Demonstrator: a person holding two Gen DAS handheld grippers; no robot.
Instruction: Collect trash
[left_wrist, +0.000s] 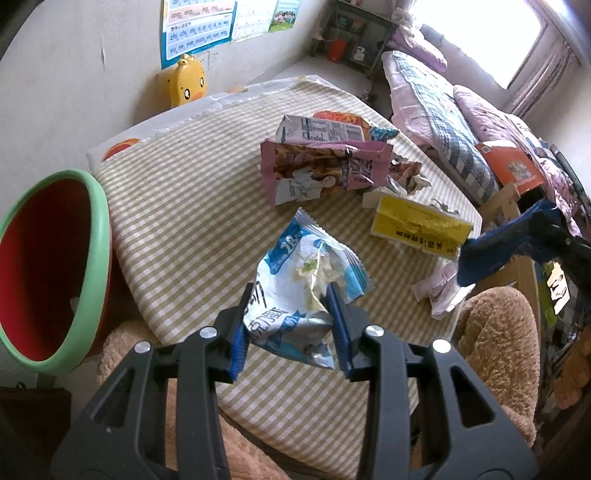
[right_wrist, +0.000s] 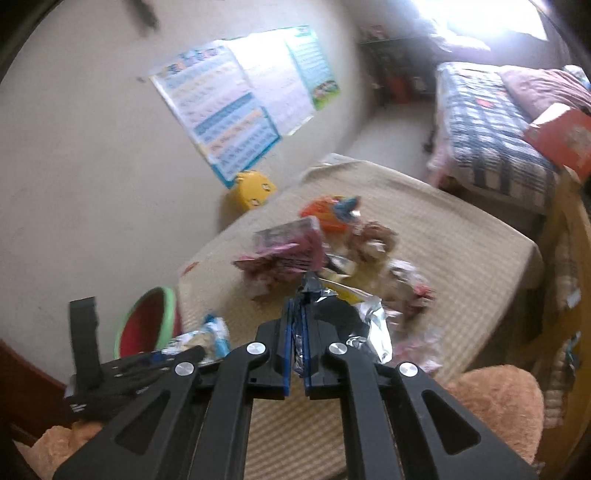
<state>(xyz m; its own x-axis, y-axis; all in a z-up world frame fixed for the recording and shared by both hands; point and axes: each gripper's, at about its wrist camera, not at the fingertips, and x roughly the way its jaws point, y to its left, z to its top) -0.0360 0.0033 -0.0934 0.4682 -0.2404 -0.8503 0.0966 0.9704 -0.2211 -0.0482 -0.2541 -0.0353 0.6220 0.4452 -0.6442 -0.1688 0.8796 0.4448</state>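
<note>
Table (left_wrist: 177, 206) under a green-and-white checked cloth carries the trash. Red bin with a mint-green rim (left_wrist: 55, 266) stands just beside its left edge. Left gripper (left_wrist: 291, 325): fingers clamped on a crumpled blue-and-white snack wrapper (left_wrist: 314, 266) over the table. Right gripper (right_wrist: 297, 332): fingers together, pinching crinkled silver foil wrapper (right_wrist: 373, 325). Pink snack bag (left_wrist: 317, 170) and yellow box (left_wrist: 417, 225) lie farther back.

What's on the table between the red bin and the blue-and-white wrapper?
Nothing: in the left wrist view, only bare checked tablecloth lies between the red bin and the blue-and-white wrapper.
</note>
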